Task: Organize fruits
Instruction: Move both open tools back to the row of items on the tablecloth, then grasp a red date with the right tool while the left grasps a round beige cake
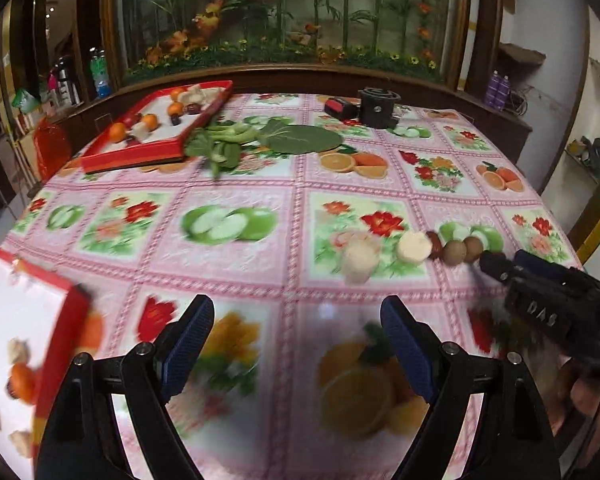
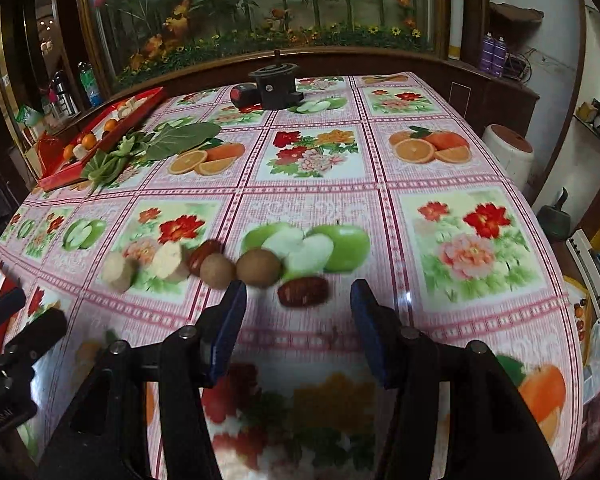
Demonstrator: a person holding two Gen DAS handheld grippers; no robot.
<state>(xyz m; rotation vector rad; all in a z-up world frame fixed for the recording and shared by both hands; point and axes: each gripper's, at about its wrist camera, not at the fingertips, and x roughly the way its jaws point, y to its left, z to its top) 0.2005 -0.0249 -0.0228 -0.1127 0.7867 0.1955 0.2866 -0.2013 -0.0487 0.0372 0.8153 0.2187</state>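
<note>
A loose row of small fruits lies on the pink fruit-and-flower printed tablecloth point(image 2: 400, 216): two pale cream-coloured cut chunks point(image 2: 168, 260) at the left end, two round tan-brown longan-like fruits point(image 2: 258, 266) beside them, a dark red wrinkled date point(image 2: 206, 254) just behind, and a second dark red oval date point(image 2: 303, 292) nearest the right gripper point(image 2: 298, 316), whose blue-padded fingers point(image 2: 230, 328) stand wide apart and hold nothing, the date lying just ahead of the gap between them. That date is probably light, firm under a slightly yielding skin and inclined to roll, so it is best pinched across its short middle with gentle pressure; the round brown fruits look smooth and likely to slip out of the pads. The left gripper point(image 1: 298, 344) is likewise spread and empty over bare cloth, well apart from the row. The left wrist view alone shows the near red-rimmed white tray point(image 1: 66, 312) at its left edge, already holding orange and pale pieces, a likely destination. Both views show the far red tray point(image 1: 156, 152) with fruit and the green leafy vegetables point(image 1: 228, 140) beside it.
</note>
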